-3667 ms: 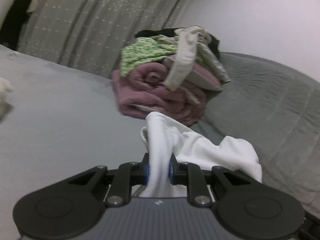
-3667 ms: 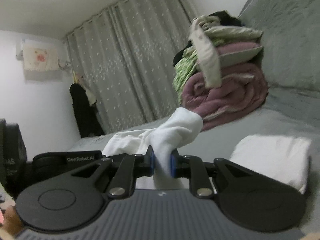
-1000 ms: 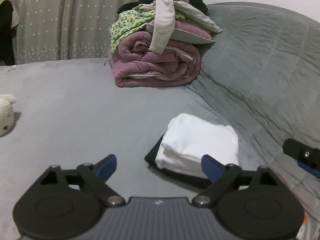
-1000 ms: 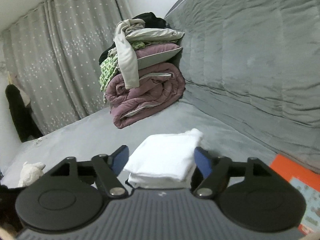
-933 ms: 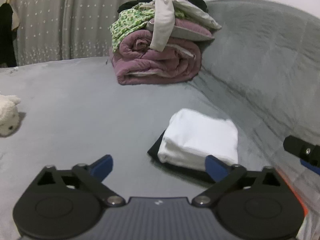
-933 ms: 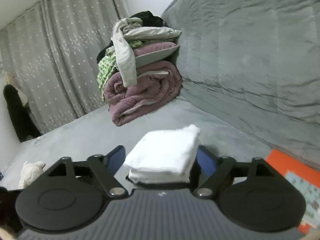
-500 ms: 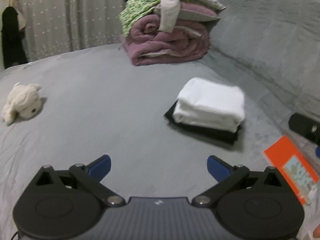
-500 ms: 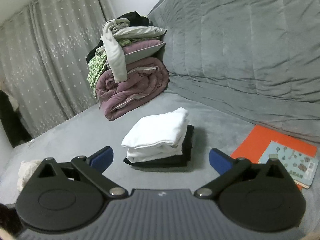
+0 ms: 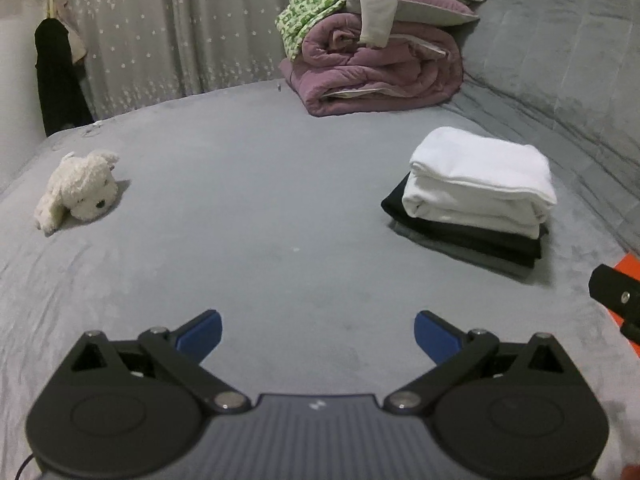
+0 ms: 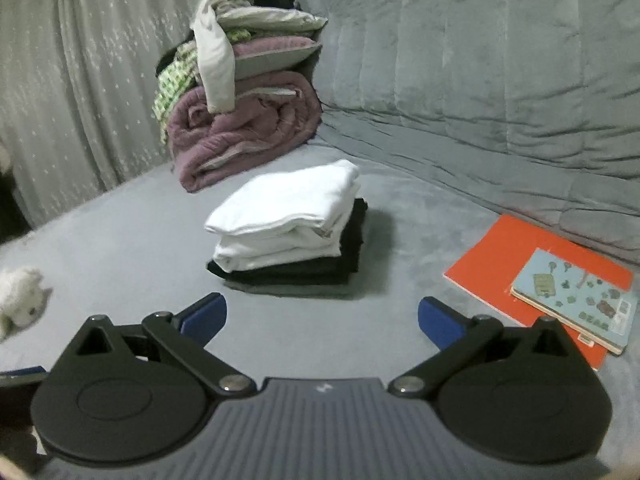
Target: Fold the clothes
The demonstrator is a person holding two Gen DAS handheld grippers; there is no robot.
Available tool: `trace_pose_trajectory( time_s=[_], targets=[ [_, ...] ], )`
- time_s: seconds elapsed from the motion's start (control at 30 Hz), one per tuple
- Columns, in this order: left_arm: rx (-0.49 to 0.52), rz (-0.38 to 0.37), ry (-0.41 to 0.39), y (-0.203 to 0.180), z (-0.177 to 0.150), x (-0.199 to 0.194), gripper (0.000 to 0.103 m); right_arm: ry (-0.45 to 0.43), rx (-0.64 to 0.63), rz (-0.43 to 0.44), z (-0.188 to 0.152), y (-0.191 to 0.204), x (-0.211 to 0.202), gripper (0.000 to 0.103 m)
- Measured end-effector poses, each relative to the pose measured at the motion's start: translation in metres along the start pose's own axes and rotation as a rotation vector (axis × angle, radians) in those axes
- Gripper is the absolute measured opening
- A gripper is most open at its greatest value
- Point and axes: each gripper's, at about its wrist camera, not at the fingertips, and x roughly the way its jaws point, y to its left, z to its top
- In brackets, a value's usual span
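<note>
White garment (image 10: 286,204) lies folded atop the dark folded stack (image 10: 320,268) on the bed (image 9: 260,200). Our left gripper (image 9: 316,336) and right gripper (image 10: 322,318) hang back, jaws wide, empty. This fold looks done; no loose garment in reach.

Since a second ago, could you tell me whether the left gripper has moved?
Yes. The left gripper has backed away: the folded white garment and purple blanket sit farther off.

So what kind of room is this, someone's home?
Most likely a bedroom at home: a wide grey bed with a padded headboard, rolled bedding heaped at one end, curtains behind, and a plush toy dog.
</note>
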Motion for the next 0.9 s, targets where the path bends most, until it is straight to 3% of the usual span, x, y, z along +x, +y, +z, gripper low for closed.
trace_pose_trajectory(
  time_s=[0.9],
  targets=[
    [0.001, 0.006, 0.01, 0.004, -0.002, -0.001, 0.103, 0.027, -0.032, -0.03, -0.002, 0.0, -0.002, 0.103]
  ],
)
